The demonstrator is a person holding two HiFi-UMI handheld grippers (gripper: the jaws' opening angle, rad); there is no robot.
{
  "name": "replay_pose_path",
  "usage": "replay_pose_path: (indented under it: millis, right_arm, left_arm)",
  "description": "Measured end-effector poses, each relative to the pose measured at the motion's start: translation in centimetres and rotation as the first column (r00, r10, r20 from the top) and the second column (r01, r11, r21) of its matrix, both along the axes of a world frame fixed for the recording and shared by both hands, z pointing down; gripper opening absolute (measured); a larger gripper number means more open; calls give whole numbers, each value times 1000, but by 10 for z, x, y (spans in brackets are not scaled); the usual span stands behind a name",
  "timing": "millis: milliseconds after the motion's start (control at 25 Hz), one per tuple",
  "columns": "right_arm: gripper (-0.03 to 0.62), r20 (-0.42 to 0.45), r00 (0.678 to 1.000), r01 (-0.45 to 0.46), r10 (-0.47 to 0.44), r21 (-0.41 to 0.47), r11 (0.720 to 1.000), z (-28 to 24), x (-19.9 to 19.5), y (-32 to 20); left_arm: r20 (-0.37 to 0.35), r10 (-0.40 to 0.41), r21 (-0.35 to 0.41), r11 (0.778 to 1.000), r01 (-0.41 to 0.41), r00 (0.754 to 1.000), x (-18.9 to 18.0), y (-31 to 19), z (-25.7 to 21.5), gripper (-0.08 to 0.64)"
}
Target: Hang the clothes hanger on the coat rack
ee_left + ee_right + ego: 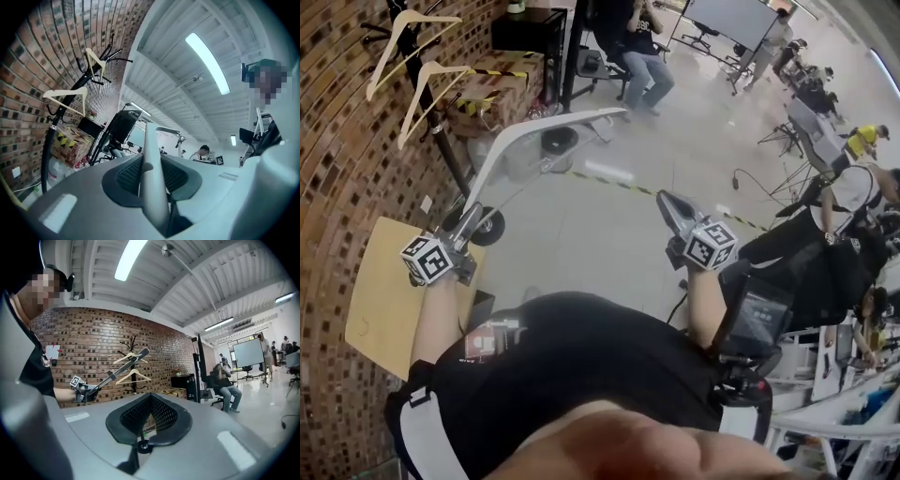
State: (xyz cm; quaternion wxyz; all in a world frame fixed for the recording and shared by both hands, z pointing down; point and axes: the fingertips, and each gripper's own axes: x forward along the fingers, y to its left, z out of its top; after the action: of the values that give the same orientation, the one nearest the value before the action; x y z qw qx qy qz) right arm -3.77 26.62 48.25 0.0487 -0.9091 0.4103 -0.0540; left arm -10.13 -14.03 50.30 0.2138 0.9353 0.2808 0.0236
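While left gripper (476,211) clamped pale grey clothes hanger (562,119), black branched coat rack (448,150) stood well apart; hanging not yet done. Right gripper (666,202) closed, empty.

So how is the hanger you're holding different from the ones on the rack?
The held hanger is pale grey, while the rack hangers are cream. The held hanger is clamped in the left gripper, but the rack hangers hang from the coat rack. Both are bare, no clothes.
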Motion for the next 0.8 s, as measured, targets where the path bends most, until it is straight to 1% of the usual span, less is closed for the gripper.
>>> replay_pose_path:
  millis: [120,200,320,480,640,800]
  right_arm:
    - [14,-8,999,-40,40,-5,999,2,57,-8]
    - [14,-10,998,-67,67,-6,998,0,94,-18]
    - [14,-9,994,-108,108,0,994,-3,135,-25]
    - [14,3,986,-167,167,34,985,-6,186,-15]
    - [14,7,986,-165,165,5,986,5,236,-2]
    - [14,-9,991,-134,134,-13,991,4,296,26]
  left_arm:
    - [-17,45,-20,999,-46,999,67,-3,2,104]
    - [-14,75,-23,997,-75,997,113,-11,-1,104]
    - [4,122,-16,992,-122,993,173,-19,-6,104]
    - [-19,183,7,983,-183,983,244,-14,-16,104]
    - [-7,192,8,981,-192,981,297,5,-14,104]
    - [7,153,19,988,-153,988,340,28,-10,104]
